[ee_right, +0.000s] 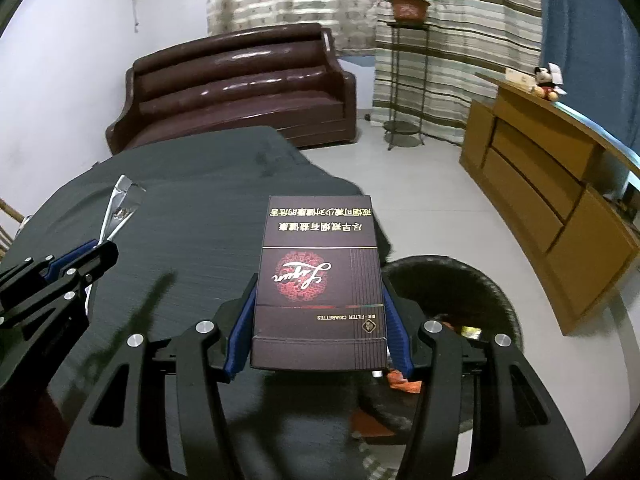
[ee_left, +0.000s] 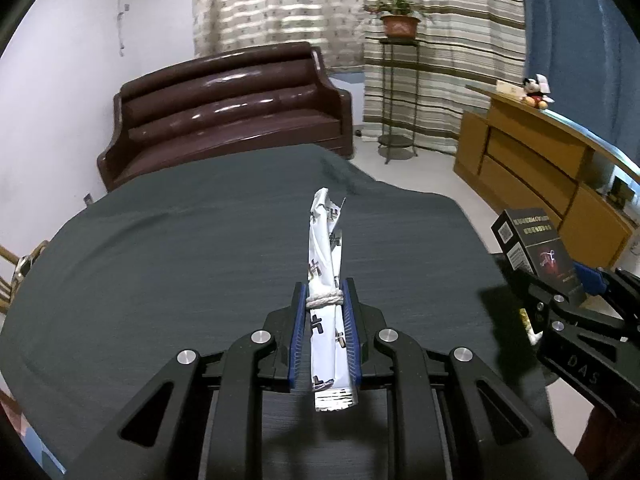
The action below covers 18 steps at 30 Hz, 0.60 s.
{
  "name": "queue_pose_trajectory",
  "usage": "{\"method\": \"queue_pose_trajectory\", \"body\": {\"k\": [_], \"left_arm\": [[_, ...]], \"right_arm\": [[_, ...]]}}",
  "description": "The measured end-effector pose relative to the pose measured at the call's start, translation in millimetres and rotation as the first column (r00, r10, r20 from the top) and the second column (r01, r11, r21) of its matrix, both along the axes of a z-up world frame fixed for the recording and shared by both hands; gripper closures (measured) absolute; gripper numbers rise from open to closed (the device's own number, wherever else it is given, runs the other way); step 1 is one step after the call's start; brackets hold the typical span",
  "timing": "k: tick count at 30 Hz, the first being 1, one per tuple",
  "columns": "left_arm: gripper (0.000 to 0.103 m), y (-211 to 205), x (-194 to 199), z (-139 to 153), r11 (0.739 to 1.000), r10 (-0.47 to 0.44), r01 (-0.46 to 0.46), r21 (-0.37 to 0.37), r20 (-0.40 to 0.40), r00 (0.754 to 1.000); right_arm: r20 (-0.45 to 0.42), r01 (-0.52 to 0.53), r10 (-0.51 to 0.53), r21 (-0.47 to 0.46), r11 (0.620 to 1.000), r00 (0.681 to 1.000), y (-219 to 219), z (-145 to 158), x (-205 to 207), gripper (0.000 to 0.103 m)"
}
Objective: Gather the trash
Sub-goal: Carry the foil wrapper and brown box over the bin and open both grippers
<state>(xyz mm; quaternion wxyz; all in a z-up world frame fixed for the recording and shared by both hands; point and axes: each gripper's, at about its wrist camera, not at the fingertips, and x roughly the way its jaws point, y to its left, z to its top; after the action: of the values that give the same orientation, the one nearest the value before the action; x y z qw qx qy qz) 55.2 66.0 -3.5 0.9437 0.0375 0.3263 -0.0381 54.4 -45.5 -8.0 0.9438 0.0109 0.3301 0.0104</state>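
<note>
Dark cardboard cigarette box [ee_right: 320,276] clamped in right gripper [ee_right: 320,320], crumpled white foil wrapper [ee_left: 326,280] pinched in left gripper [ee_left: 325,320]; centre over round black bin [ee_right: 460,300] just ahead-right before releasing

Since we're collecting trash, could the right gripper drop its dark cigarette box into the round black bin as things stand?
Probably yes: the right gripper holds the cigarette box beside the open black bin, with nothing between.
</note>
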Motion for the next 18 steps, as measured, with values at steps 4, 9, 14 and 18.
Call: {"method": "queue_pose_trajectory", "body": {"k": [4, 9, 14, 18], "left_arm": [[0.084, -20, 0, 1, 0.999, -0.038, 0.038, 0.005, 0.006, 0.999], [0.084, -40, 1, 1, 0.996, -0.084, 0.084, 0.008, 0.007, 0.996], [0.084, -59, 0, 2, 0.992, -0.129, 0.129, 0.009, 0.018, 0.991], [0.084, -74, 0, 2, 0.986, -0.167, 0.166, 0.009, 0.022, 0.986]], "right_arm": [[0.007, 0.036, -0.036, -0.005, 0.999, 0.999, -20, 1, -5, 0.049], [0.011, 0.093, -0.092, -0.008, 0.996, 0.996, -47, 2, -10, 0.049], [0.016, 0.139, -0.138, -0.005, 0.99, 0.99, -69, 0, -16, 0.049], [0.02, 0.169, -0.169, -0.006, 0.986, 0.985, -82, -1, -20, 0.049]]}}
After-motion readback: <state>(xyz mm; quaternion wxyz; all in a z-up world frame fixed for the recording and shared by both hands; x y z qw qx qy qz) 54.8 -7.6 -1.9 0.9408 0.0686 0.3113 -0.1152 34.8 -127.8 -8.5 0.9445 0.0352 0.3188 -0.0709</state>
